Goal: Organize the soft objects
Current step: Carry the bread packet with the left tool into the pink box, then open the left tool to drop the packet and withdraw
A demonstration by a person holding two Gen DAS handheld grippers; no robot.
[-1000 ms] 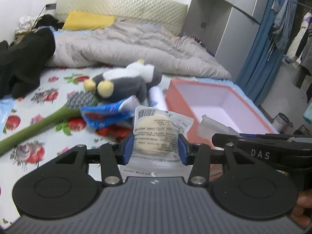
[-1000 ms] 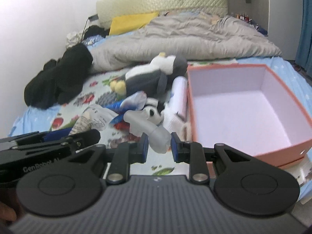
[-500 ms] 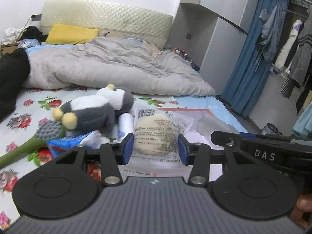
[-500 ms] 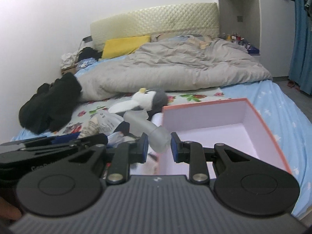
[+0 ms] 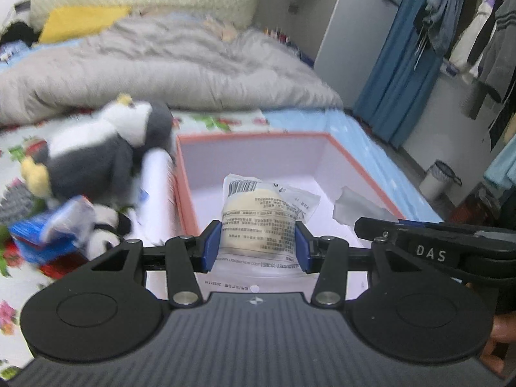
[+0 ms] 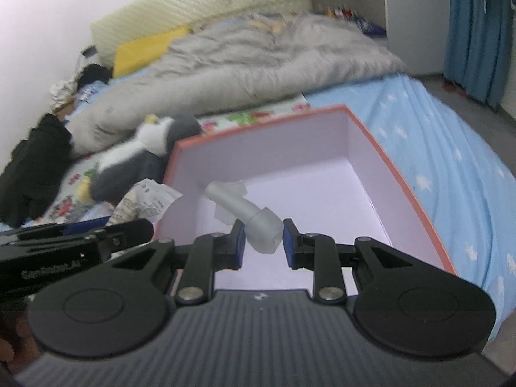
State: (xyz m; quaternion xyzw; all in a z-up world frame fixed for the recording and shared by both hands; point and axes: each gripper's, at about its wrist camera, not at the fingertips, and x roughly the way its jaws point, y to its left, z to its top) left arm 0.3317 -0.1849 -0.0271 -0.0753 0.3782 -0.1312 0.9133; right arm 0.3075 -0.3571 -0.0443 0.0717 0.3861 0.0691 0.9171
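My left gripper [image 5: 257, 245] is shut on a clear packet with a cream pad inside [image 5: 258, 222] and holds it over the near end of the orange box [image 5: 251, 137]. My right gripper [image 6: 262, 242] is shut on a translucent soft bag [image 6: 254, 217], also held over the orange box [image 6: 409, 190]. The box has pale lilac walls and sits on the bed. The right gripper's side shows at the right of the left wrist view [image 5: 429, 242]. The left one shows at the left of the right wrist view [image 6: 80, 242].
A grey and white penguin plush [image 5: 96, 148], a white roll [image 5: 154, 187], a blue packet [image 5: 48, 229] and a small panda toy [image 5: 106, 229] lie left of the box. A grey duvet [image 6: 258, 61] covers the far bed. Black clothes [image 6: 32, 161] lie left.
Both grippers have moved right and forward with their loads, from above the pile of toys to above the open box.
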